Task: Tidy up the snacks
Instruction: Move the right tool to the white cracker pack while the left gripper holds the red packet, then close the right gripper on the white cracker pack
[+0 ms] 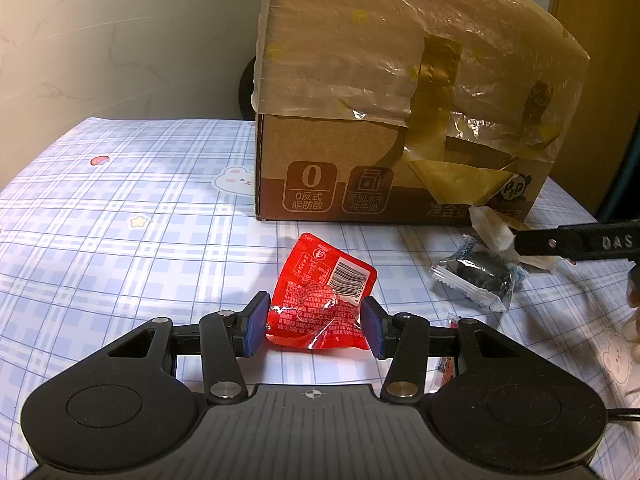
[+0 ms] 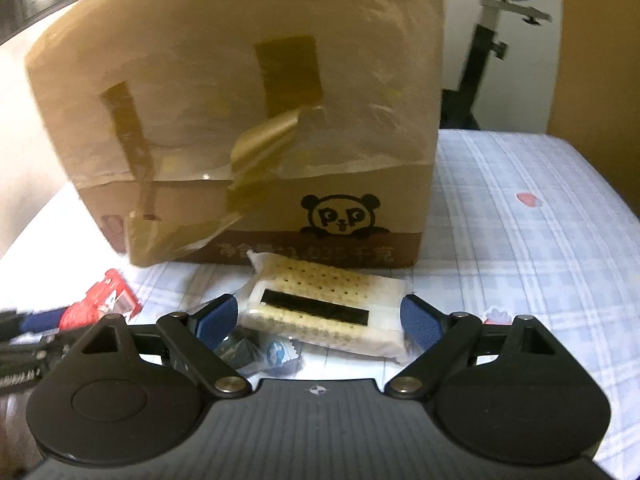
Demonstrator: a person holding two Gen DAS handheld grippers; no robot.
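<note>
Snacks: red packet (image 1: 320, 300) pinched in left tongs (image 1: 316, 320), lifted for sorting.
Right tongs (image 2: 320, 322): wide, straddling cracker pack (image 2: 324, 312); grip uncertain.
Box (image 1: 400, 120): just behind.

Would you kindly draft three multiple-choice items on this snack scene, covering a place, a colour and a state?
1. Where does the pale cracker pack with a black stripe lie?
A. inside the box
B. in front of the tall cardboard box
C. on the floor

2. What colour is the crinkled snack packet between the left tool's pads?
A. red
B. green
C. white

3. How does the right tool stand?
A. clamped on the box
B. gripping the red packet
C. jaws wide either side of the cracker pack

Answers: 1 B, the pack rests on the checked tablecloth at the box's foot. 2 A, its wrapper is bright red with a barcode. 3 C, gaps show between both blue pads and the pack.
</note>
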